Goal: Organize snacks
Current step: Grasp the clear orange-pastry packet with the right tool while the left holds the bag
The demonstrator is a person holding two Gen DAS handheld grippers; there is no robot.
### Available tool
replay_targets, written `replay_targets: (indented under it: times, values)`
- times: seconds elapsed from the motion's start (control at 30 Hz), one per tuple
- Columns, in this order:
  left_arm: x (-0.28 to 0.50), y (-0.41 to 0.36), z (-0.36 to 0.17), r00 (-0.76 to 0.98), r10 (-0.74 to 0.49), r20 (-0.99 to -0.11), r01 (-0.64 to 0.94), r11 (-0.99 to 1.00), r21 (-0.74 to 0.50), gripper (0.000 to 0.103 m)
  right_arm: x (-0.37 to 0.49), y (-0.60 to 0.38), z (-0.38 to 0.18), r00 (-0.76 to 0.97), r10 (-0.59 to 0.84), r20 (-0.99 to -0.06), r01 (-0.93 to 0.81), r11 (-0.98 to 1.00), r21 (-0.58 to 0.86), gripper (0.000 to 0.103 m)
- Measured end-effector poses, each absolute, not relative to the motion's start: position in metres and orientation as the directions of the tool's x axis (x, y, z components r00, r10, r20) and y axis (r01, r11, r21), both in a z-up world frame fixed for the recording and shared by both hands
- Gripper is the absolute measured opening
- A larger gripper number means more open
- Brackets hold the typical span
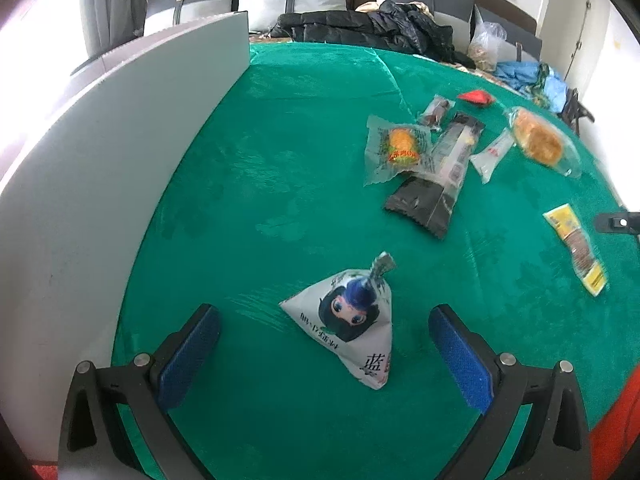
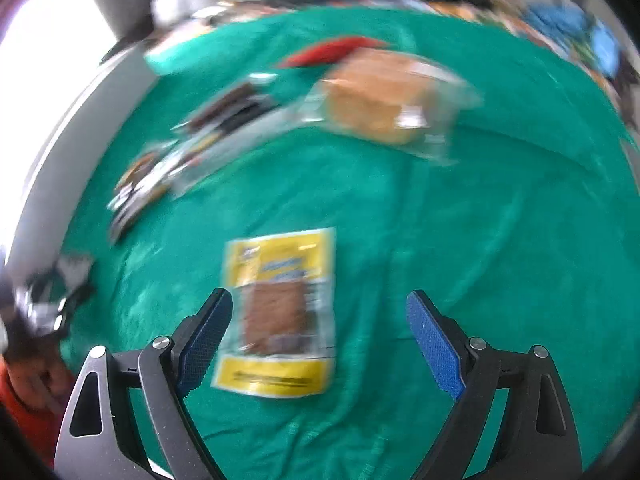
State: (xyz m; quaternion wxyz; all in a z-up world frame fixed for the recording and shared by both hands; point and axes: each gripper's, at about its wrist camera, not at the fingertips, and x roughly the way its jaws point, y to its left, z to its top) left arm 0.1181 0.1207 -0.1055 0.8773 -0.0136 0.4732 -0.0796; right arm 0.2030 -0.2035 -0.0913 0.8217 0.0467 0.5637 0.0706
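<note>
A: Start at the jaws. How do they stand?

B: Both pairs are spread wide and grip nothing. Between the left gripper's (image 1: 324,354) blue pads sits a white triangular pouch (image 1: 348,322) with a cartoon face, on the green cloth (image 1: 280,160), touching neither pad. Between the right gripper's (image 2: 320,344) pads lies a yellow packet (image 2: 280,312), flat, close to the left pad; contact I cannot tell.

A: Room to move?

B: Around the pouch the cloth is bare on every side. Left of the left jaws a grey upright panel (image 1: 120,152) walls off the bench edge. Ahead and right lies the cluster: a clear corn-snack bag (image 1: 396,148), a black wrapper (image 1: 424,204) touching it, a small white sachet (image 1: 492,154), a bread bag (image 1: 540,142), a red packet (image 1: 476,97).

A: What differs between views?

B: The right view is blurred; only it shows the yellow packet's full face and bare cloth to the right. Only the left view shows the pouch sharply.
</note>
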Motion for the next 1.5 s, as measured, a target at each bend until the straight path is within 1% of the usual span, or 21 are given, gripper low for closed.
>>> replay_targets:
  times: [0.1,0.2,0.23,0.27,0.3,0.43,0.47,0.5,0.57,0.67,0.77,0.83,0.87,0.93,1.03,1.1,1.17,1.3,1.37,1.47,1.5]
  values:
    - [0.119,0.123,-0.104,0.530,-0.152,-0.834,0.126,0.987,-0.100,0.095,0.216,-0.204,-0.092,0.260,0.198,-0.945,-0.030,0.980,0.197,0.090]
    - [0.118,0.123,-0.102,0.532,-0.125,-0.838,0.128,0.990,-0.066,0.080,0.219,-0.170,-0.105,0.200,0.133,-0.971,-0.123,0.986,0.110,0.090]
    - [0.117,0.122,-0.102,0.535,-0.115,-0.837,0.127,0.990,-0.055,0.074,0.218,-0.161,-0.109,0.189,0.115,-0.975,-0.147,0.985,0.088,0.088]
    - [0.117,0.122,-0.101,0.542,-0.103,-0.834,0.126,0.991,-0.041,0.058,0.217,-0.150,-0.116,0.173,0.087,-0.981,-0.180,0.982,0.055,0.090]
    - [0.116,0.121,-0.101,0.550,-0.093,-0.830,0.127,0.992,-0.026,0.049,0.213,-0.137,-0.121,0.184,0.019,-0.983,-0.219,0.975,-0.022,0.084]
    - [0.117,0.130,-0.098,0.548,-0.144,-0.824,0.115,0.989,-0.096,0.047,0.211,-0.132,-0.112,0.159,0.029,-0.987,-0.207,0.978,-0.005,0.048]
    - [0.117,0.132,-0.097,0.550,-0.158,-0.820,0.112,0.987,-0.115,0.047,0.211,-0.133,-0.109,0.157,0.018,-0.987,-0.207,0.978,-0.015,0.038]
    - [0.116,0.134,-0.095,0.551,-0.181,-0.815,0.110,0.983,-0.144,0.047,0.211,-0.138,-0.102,0.150,0.031,-0.988,-0.195,0.981,0.001,0.014]
    - [0.113,0.136,-0.092,0.554,-0.206,-0.807,0.113,0.978,-0.173,0.047,0.211,-0.151,-0.090,0.165,0.060,-0.984,-0.152,0.988,0.034,0.001]
    - [0.112,0.134,-0.092,0.549,-0.209,-0.809,0.119,0.978,-0.172,0.047,0.205,-0.171,-0.069,0.208,0.123,-0.970,-0.105,0.989,0.103,0.002]
    - [0.114,0.133,-0.095,0.542,-0.224,-0.810,0.112,0.975,-0.194,0.047,0.201,-0.171,-0.065,0.225,0.125,-0.966,-0.108,0.989,0.103,0.011]
    - [0.114,0.132,-0.096,0.543,-0.229,-0.808,0.110,0.973,-0.202,0.047,0.198,-0.166,-0.066,0.230,0.168,-0.958,-0.113,0.983,0.146,0.030]
    - [0.113,0.131,-0.095,0.546,-0.227,-0.807,0.110,0.974,-0.199,0.047,0.197,-0.159,-0.067,0.230,0.209,-0.950,-0.116,0.976,0.187,0.051]
    - [0.111,0.132,-0.095,0.550,-0.223,-0.805,0.109,0.975,-0.195,0.047,0.197,-0.146,-0.076,0.219,0.251,-0.943,-0.119,0.966,0.229,0.058]
    - [0.110,0.138,-0.095,0.555,-0.228,-0.800,0.096,0.973,-0.210,0.047,0.191,-0.098,-0.076,0.236,0.107,-0.966,-0.376,0.927,0.011,0.056]
    - [0.111,0.141,-0.095,0.556,-0.229,-0.799,0.091,0.972,-0.215,0.047,0.162,-0.061,-0.076,0.396,-0.036,-0.918,-0.594,0.752,-0.286,0.070]
    - [0.114,0.144,-0.095,0.554,-0.236,-0.798,0.082,0.970,-0.231,0.047,0.144,-0.051,-0.077,0.471,-0.030,-0.882,-0.641,0.675,-0.365,0.071]
    - [0.119,0.146,-0.099,0.541,-0.255,-0.802,0.067,0.963,-0.261,0.047,0.190,-0.073,-0.059,0.301,0.234,-0.924,-0.415,0.905,0.094,0.069]
    - [0.118,0.146,-0.099,0.541,-0.251,-0.803,0.068,0.964,-0.255,0.047,0.221,-0.076,-0.055,0.271,0.378,-0.885,-0.243,0.917,0.317,0.059]
    - [0.116,0.149,-0.098,0.544,-0.239,-0.804,0.062,0.967,-0.246,0.047,0.262,-0.049,-0.061,0.225,0.422,-0.878,-0.152,0.905,0.396,0.045]
    - [0.116,0.150,-0.098,0.545,-0.238,-0.804,0.057,0.967,-0.247,0.047,0.277,-0.035,-0.065,0.206,0.391,-0.897,-0.144,0.919,0.367,0.047]
